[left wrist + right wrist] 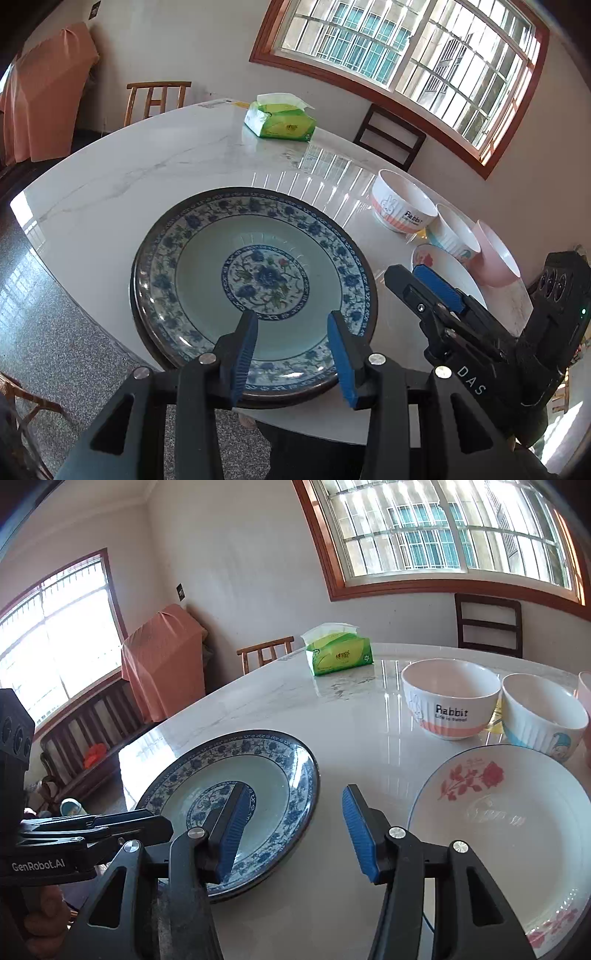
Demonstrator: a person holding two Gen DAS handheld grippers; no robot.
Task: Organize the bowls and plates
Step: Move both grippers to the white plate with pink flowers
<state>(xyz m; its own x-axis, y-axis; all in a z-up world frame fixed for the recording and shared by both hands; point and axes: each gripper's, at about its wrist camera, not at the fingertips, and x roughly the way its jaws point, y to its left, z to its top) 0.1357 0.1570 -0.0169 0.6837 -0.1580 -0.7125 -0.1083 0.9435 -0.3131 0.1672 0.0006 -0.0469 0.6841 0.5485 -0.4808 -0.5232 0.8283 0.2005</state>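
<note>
Left wrist view: left gripper (pixel 291 321) at lower centre, jaws wide apart, nothing between them; blue pads (pixel 245 350) hang over near rim of blue floral plate (pixel 207 258).
Blue floral plate: centre of frame, flat on marble table (pixel 129 173); a second dark rim shows just under it at left edge, looks like a stack, count can't tell.
Right gripper (pixel 424 280): enters from lower right, over white plate (pixel 448 264); seen side-on here, gap not readable in this view.
Bowls: Rabbit bowl (pixel 402 203), ribbed white bowl (pixel 456 232), pink bowl (pixel 496 258) in a row, right of frame, upright, touching or nearly so.
Right wrist view: right gripper (pixel 295 808) lower centre, jaws wide, empty, above bare table between the 2 plates.
Rose plate (pixel 517 805): lower right, flat, same as white plate above.
Blue floral plate (pixel 284 771): lower left, partly behind left finger.
Left gripper (pixel 110 823): far left edge, side-on.
Bowls here: Rabbit bowl (pixel 448 698) and ribbed white bowl (pixel 543 710) upper right, behind rose plate.
Tissue pack (pixel 338 653): green, far side of table, upper centre.
</note>
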